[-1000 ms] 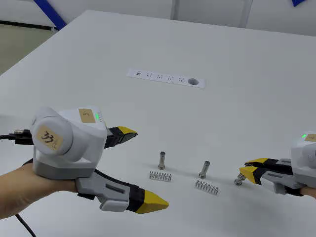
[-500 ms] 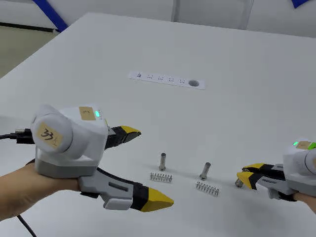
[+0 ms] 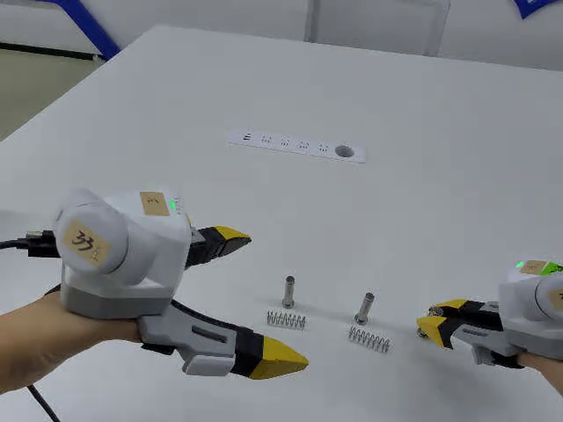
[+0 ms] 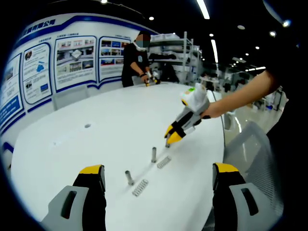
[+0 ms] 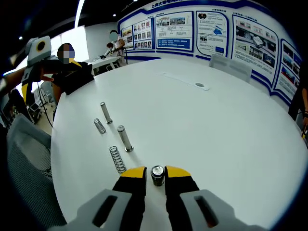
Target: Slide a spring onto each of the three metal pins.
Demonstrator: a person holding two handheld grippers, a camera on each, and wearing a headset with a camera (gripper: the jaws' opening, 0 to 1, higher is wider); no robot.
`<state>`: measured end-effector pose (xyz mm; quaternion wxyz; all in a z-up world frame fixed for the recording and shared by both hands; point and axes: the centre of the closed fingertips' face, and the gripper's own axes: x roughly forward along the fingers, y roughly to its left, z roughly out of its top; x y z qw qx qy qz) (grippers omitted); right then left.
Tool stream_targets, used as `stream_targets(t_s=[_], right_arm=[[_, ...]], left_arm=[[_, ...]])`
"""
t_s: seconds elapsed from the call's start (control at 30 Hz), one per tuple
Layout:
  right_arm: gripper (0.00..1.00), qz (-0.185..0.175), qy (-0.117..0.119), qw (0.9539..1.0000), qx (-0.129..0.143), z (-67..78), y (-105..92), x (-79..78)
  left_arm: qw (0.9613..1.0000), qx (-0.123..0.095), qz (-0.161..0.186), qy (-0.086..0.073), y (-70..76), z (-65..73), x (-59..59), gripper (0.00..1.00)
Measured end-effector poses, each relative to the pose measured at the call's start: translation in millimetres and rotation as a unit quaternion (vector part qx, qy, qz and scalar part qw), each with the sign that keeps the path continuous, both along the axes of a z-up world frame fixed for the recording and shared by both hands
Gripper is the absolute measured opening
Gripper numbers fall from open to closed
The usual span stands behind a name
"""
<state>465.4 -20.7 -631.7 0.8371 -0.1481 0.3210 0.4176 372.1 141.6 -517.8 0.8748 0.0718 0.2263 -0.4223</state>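
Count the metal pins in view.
3. The left pin stands behind the left spring. The middle pin stands behind the right spring. The third pin sits between the right gripper's jaws.

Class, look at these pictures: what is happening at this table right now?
A person works with two handheld grippers on a white table. The right gripper is closed on the third pin, which seems to carry a spring. The left gripper hangs open, holding nothing. The left pin and middle pin stand bare, with the left spring and middle spring lying loose beside them.
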Motion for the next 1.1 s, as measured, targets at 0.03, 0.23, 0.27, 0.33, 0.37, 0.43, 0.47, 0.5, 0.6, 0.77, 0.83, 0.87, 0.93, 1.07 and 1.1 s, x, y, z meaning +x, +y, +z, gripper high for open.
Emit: stream_targets(t_s=[0.03, 0.23, 0.27, 0.33, 0.37, 0.43, 0.47, 0.5, 0.6, 0.77, 0.83, 0.87, 0.93, 1.07, 1.1], right_arm=[[0.16, 0.000, 0.000, 1.0000, 0.000, 0.2, 0.0, 0.0], [0.18, -0.003, -0.006, 1.0000, 0.000, 5.7, -2.2, 1.1], [0.18, -0.002, -0.008, 1.0000, 0.000, 7.8, -3.2, 1.5], [0.18, -0.001, -0.008, 1.0000, 0.001, 10.8, -4.8, 2.1], [0.18, -0.001, -0.009, 1.0000, 0.002, 12.2, -5.2, 2.1], [0.18, 0.000, -0.011, 0.9999, 0.004, 16.4, -6.1, 2.5], [0.19, 0.000, -0.013, 0.9999, 0.005, 18.6, -6.4, 2.6], [0.19, -0.001, -0.017, 0.9998, 0.003, 22.6, -6.7, 2.5], [0.20, 0.028, -0.074, 0.9957, -0.048, 35.1, -7.8, 5.7], [0.21, 0.052, -0.091, 0.9944, -0.009, 61.6, 17.9, -4.4], [0.21, 0.071, -0.085, 0.9938, 0.005, 64.8, 30.6, -12.1], [0.21, 0.078, -0.081, 0.9936, 0.007, 63.0, 34.9, -15.2], [0.21, 0.096, -0.068, 0.9930, 0.009, 56.7, 44.5, -23.3], [0.21, 0.120, -0.037, 0.9921, -0.008, 32.4, 52.5, -36.4], [0.21, 0.123, -0.028, 0.9919, -0.012, 24.6, 53.3, -38.8]], left_arm=[[1.0000, 0.001, 0.000, 0.000, 0.2, -0.2, 0.0, 0.94], [1.0000, -0.001, 0.002, 0.000, 1.0, 0.5, -1.8, 0.94], [1.0000, -0.003, 0.003, -0.001, 0.8, 1.2, -1.9, 0.94], [1.0000, -0.004, 0.004, -0.001, 0.9, 2.1, -2.0, 0.94], [1.0000, -0.004, 0.004, -0.002, 1.0, 2.4, -2.2, 0.94], [1.0000, -0.004, 0.004, -0.003, 1.2, 3.0, -2.6, 0.94], [1.0000, -0.003, 0.004, -0.003, 1.3, 3.2, -2.8, 0.94], [1.0000, -0.003, 0.005, -0.003, 1.6, 3.3, -3.1, 0.95], [1.0000, -0.002, 0.006, -0.003, 2.6, 2.8, -3.3, 0.95], [1.0000, -0.003, 0.006, 0.000, 1.2, 0.1, -1.5, 0.94], [1.0000, -0.006, 0.005, 0.000, -1.3, 0.3, -0.7, 0.94], [1.0000, -0.007, 0.003, 0.000, -2.3, 0.0, -0.4, 0.94], [1.0000, -0.006, 0.001, 0.001, -4.3, -0.8, 0.2, 0.94], [1.0000, -0.006, -0.001, 0.003, -5.3, -2.8, 0.9, 0.94], [1.0000, -0.006, -0.001, 0.004, -5.4, -3.4, 0.6, 0.94]])
